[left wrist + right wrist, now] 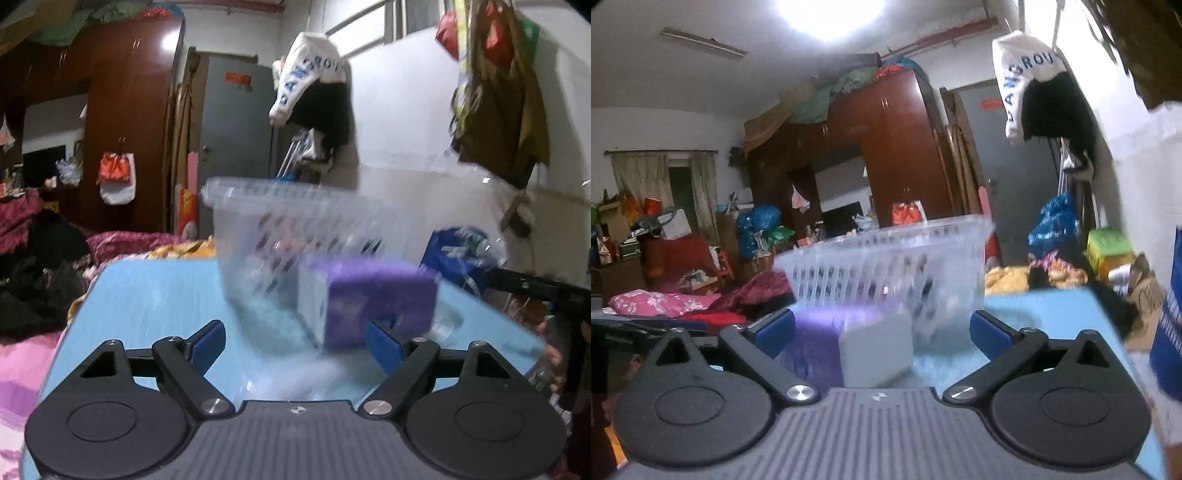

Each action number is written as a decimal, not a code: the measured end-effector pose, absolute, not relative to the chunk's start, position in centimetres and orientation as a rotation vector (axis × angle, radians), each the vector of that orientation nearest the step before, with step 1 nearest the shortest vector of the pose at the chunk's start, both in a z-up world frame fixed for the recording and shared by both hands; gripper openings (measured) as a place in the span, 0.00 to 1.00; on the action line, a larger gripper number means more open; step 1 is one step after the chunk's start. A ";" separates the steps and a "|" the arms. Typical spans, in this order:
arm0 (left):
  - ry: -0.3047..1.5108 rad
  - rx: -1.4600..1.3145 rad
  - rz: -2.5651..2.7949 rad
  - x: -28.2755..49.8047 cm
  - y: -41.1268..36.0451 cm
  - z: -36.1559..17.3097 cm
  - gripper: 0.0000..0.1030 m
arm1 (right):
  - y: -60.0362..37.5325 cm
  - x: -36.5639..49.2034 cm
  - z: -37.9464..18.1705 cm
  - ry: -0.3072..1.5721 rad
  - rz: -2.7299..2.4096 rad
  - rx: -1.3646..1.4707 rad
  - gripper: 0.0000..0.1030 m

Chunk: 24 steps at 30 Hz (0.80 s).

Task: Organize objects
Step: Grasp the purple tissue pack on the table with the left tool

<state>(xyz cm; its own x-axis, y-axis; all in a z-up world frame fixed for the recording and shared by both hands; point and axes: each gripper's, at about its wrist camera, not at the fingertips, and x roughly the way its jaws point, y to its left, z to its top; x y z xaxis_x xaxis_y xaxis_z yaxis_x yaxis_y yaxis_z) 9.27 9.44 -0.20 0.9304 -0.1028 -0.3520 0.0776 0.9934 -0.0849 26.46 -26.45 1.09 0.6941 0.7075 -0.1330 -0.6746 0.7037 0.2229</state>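
A clear slotted plastic basket (273, 236) stands on the light blue table (147, 295). A purple and white box (369, 302) sits in front of it, blurred by motion. My left gripper (295, 341) is open, with the box just beyond its right finger. In the right wrist view the basket (886, 258) stands behind the same box (849, 339), which lies between the fingers of my open right gripper (882, 332), nearer the left one. The table (1052, 306) shows at the right. Neither gripper holds anything.
A blue bag (458, 258) and the other gripper's black body (546, 291) are at the table's right. Bedding and clothes (37, 266) lie to the left. A wardrobe (894, 147) and hanging clothes (1045, 96) stand behind. A blue-and-white object (1167, 325) is at the right edge.
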 end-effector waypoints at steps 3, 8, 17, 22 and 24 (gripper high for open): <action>0.353 -0.101 -0.109 9.9 10.1 -1.2 0.84 | -25.6 27.3 0.8 0.270 0.802 0.134 1.00; 0.269 -0.109 -0.186 10.0 9.5 -1.7 0.84 | -24.5 28.6 0.3 0.294 0.858 0.154 1.00; 0.268 -0.104 -0.261 12.0 8.3 -1.7 0.81 | -22.7 27.5 -0.3 0.262 0.873 0.059 0.91; 0.316 -0.104 -0.290 13.6 8.1 -2.2 0.73 | -22.1 27.7 -0.4 0.287 0.902 0.020 0.79; 0.331 -0.129 -0.331 13.8 8.4 -2.3 0.64 | -21.8 27.9 -0.4 0.305 0.916 0.007 0.72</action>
